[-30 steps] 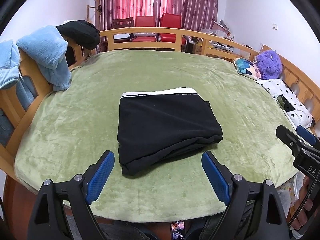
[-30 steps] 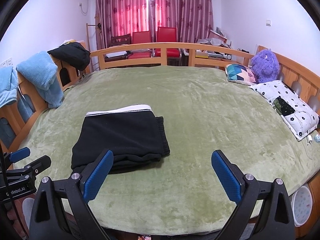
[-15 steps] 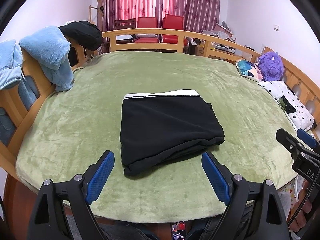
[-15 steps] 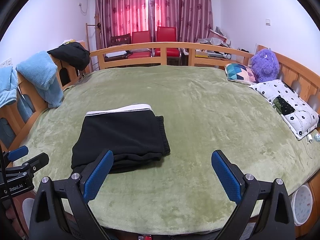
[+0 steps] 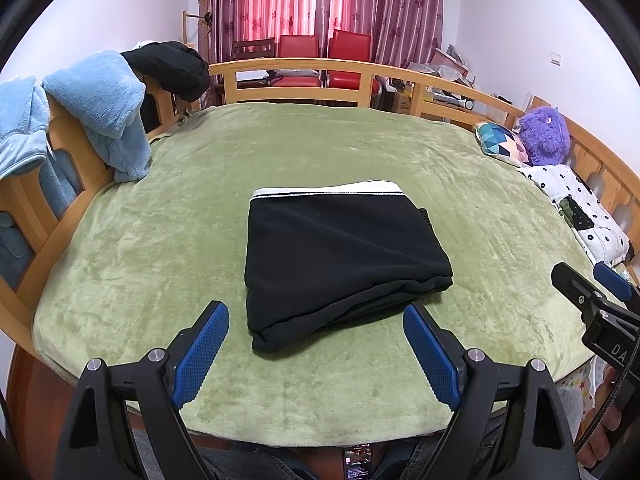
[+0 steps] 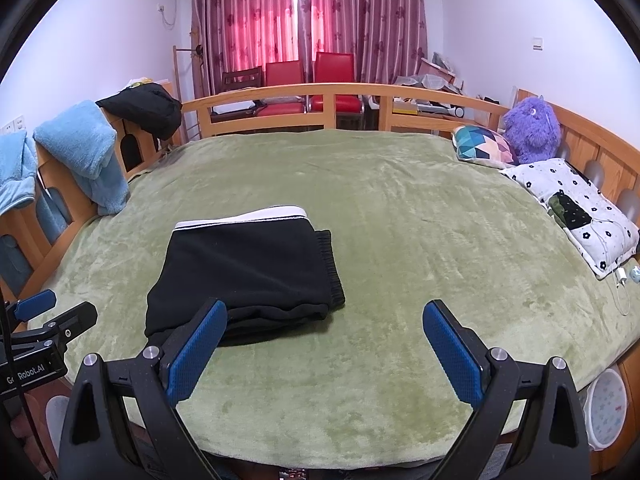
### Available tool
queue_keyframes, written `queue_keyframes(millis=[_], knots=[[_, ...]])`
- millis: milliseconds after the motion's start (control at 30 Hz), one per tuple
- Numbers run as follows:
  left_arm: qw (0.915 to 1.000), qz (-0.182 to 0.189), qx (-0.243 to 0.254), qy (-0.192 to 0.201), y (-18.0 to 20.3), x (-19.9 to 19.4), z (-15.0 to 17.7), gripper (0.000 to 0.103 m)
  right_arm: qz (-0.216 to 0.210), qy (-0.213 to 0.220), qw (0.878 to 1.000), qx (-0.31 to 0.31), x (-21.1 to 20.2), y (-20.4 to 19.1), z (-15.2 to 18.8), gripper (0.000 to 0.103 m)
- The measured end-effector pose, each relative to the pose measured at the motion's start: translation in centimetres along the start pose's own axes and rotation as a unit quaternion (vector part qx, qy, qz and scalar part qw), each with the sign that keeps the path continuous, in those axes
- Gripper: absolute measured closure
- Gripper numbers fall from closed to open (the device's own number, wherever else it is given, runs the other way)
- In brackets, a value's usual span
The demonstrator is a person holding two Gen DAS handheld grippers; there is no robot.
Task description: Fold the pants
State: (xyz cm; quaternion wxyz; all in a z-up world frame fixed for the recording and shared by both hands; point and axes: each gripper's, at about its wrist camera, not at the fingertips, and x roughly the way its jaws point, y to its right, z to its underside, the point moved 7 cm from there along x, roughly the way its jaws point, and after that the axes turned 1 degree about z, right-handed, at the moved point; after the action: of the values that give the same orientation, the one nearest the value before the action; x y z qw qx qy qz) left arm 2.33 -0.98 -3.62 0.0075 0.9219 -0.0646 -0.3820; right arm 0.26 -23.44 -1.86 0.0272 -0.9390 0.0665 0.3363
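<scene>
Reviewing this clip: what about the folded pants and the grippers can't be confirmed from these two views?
- black pants: inner layers and underside hidden by the top fold, both views.
- right gripper: in the left wrist view, cut off by the right edge.
- left gripper: in the right wrist view, cut off by the left edge.

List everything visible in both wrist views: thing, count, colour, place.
folded pants: 1, black with white waistband, middle of the blanket
blanket: 1, green, covering the bed
bed rail: 1, light wood, around the bed
fleece garments: 2, light blue, draped over the rail on the left
dark garment: 1, black, on the rail's far left corner
plush toy: 1, purple, far right
cushion: 1, multicolour triangles, beside the plush
floral pillow: 1, white with black flowers, right edge
chairs: 2, red, behind the bed
curtains: maroon, back wall
left gripper: open, empty
right gripper: open, empty
</scene>
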Motion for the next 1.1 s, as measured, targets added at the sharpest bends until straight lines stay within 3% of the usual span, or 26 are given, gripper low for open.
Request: queue_keyframes(millis=[1100], knots=[[0.9999, -0.01, -0.004, 0.002, -0.8, -0.1, 0.0, 0.014, -0.001, 0.002, 1.0, 0.001, -0.2, 1.7, -0.6, 0.006]])
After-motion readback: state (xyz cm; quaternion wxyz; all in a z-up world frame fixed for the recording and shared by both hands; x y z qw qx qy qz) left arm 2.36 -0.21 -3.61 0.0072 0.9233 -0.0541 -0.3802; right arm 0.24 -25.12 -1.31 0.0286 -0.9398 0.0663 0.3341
